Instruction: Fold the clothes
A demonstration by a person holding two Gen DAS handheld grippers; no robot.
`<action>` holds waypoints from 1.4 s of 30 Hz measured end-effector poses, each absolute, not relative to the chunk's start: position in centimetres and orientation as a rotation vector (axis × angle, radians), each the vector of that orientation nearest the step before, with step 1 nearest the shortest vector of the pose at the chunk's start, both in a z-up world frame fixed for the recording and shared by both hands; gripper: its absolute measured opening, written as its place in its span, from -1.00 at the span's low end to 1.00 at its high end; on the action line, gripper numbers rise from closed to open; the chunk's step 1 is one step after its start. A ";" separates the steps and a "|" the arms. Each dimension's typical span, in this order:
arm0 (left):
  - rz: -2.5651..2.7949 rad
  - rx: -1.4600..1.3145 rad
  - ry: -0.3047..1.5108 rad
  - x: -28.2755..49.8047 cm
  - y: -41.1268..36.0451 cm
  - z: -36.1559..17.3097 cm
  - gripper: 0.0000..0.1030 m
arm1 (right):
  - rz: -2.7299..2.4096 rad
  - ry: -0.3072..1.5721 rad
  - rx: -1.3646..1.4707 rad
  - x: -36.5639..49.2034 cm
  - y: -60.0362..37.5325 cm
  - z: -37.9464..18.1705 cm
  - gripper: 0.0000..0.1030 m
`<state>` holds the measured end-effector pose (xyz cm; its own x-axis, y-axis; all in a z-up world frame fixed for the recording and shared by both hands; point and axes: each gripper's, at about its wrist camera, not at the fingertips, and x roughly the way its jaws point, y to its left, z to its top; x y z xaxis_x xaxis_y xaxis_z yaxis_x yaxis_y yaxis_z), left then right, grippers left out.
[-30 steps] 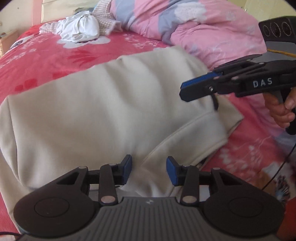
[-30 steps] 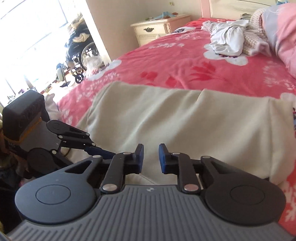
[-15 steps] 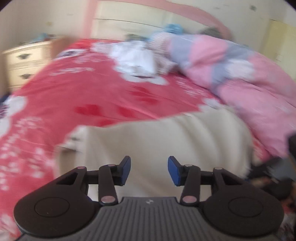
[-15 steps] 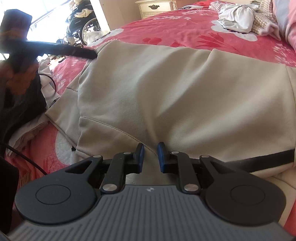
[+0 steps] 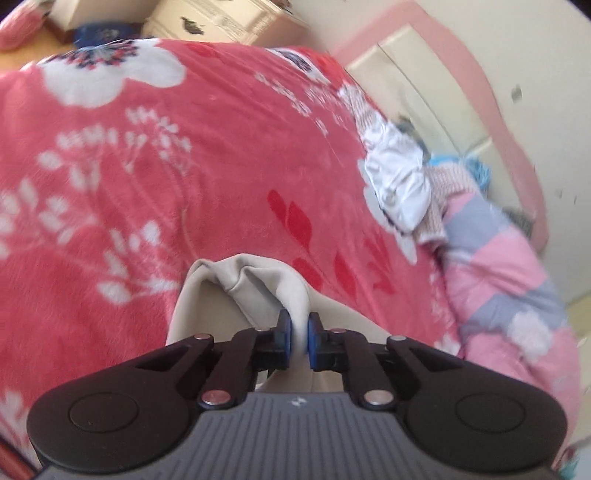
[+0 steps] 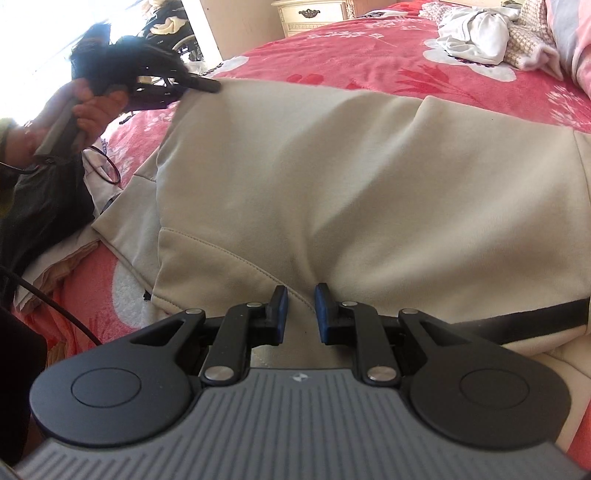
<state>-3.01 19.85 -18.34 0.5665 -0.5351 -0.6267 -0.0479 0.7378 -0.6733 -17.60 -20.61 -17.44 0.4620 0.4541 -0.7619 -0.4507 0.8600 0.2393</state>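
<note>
A beige sweatshirt (image 6: 369, 177) lies spread and partly folded on the red flowered bedspread (image 6: 369, 59). My left gripper (image 5: 298, 332) is shut on the sweatshirt's far corner (image 5: 255, 280) and lifts a bunched fold of it. It also shows in the right wrist view (image 6: 207, 85), held in a hand at the garment's upper left corner. My right gripper (image 6: 300, 310) sits at the near edge of the sweatshirt with its jaws a narrow gap apart and the cloth just ahead of them. A black band (image 6: 517, 317) runs along the near right edge.
A white garment (image 6: 476, 33) and a knitted one (image 6: 528, 48) lie bunched near the headboard. A pink and grey quilt (image 5: 502, 273) lies along the right side. A cream nightstand (image 6: 314, 14) stands past the bed. A cable (image 6: 55, 306) trails at the left edge.
My left gripper swung to the sweatshirt's far left corner and shut on it. My right gripper lowered to the near edge and its jaws opened a little.
</note>
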 end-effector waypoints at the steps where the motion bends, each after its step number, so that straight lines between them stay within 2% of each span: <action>1: -0.304 -0.722 0.957 -3.1 20.2 -19.2 -0.82 | 0.558 0.939 0.005 -17.5 -20.6 -17.5 -0.72; 3: -0.282 -0.760 1.001 -3.1 20.9 -21.1 -0.82 | 0.563 0.942 0.009 -17.4 -20.6 -17.6 -0.72; 6: -0.317 -0.786 0.993 -2.5 21.0 -20.9 -0.78 | 0.570 0.945 0.013 -17.3 -20.7 -17.7 -0.72; 7: -0.332 -0.794 0.995 -1.9 21.0 -20.7 -0.68 | 0.571 0.944 0.014 -17.3 -20.7 -17.7 -0.72; 10: -0.378 -0.819 1.007 0.1 20.8 -20.1 -0.06 | 0.575 0.945 0.016 -17.2 -20.8 -17.7 -0.71; 11: -0.394 -0.827 1.011 0.7 20.7 -19.9 -0.05 | 0.576 0.946 0.015 -17.2 -20.8 -17.7 -0.71; 13: -0.391 -0.823 1.061 2.2 20.3 -20.7 -0.10 | 0.578 0.949 0.016 -17.0 -20.7 -17.7 -0.71; 15: -0.339 -0.879 1.103 3.3 20.3 -22.2 -0.56 | 0.577 0.950 0.016 -17.0 -20.7 -17.7 -0.70; 17: -0.329 -0.977 1.077 3.8 20.7 -23.1 -0.73 | 0.578 0.948 0.012 -17.0 -20.6 -17.7 -0.70; 21: -0.338 -1.136 0.956 3.6 21.3 -24.2 -0.76 | 0.574 0.947 0.005 -17.1 -20.4 -17.6 -0.70; 25: -0.320 -1.287 0.975 3.6 22.2 -27.4 -0.75 | 0.571 0.942 -0.013 -17.3 -20.0 -17.6 -0.69; 27: -0.345 -1.280 1.003 4.0 22.6 -26.9 -0.74 | 0.569 0.939 -0.016 -17.4 -20.0 -17.6 -0.69; 30: -0.335 -1.195 1.009 3.4 23.3 -24.1 -0.41 | 0.572 0.937 -0.017 -17.6 -20.2 -17.6 -0.69; 31: -0.342 -1.140 1.010 3.0 23.3 -23.0 -0.18 | 0.572 0.938 -0.014 -17.5 -20.2 -17.6 -0.69; 32: -0.350 -1.082 1.013 2.5 23.4 -21.8 -0.07 | 0.573 0.938 -0.012 -17.5 -20.2 -17.6 -0.69; 37: -0.481 -0.772 1.152 -1.1 21.1 -19.2 0.07 | 0.574 0.936 -0.009 -17.5 -20.3 -17.6 -0.68; 39: -0.496 -0.651 1.159 -2.6 19.7 -19.1 -0.08 | 0.577 0.936 -0.011 -17.4 -20.3 -17.7 -0.68; 40: -0.486 -0.597 1.147 -3.1 19.2 -19.0 -0.76 | 0.578 0.936 -0.012 -17.4 -20.4 -17.7 -0.68; 41: -0.476 -0.574 1.133 -3.5 19.0 -18.8 -0.90 | 0.580 0.936 -0.014 -17.4 -20.4 -17.7 -0.68; 42: -0.460 -0.600 1.108 -3.8 19.4 -18.7 -0.90 | 0.579 0.937 -0.014 -17.4 -20.4 -17.7 -0.68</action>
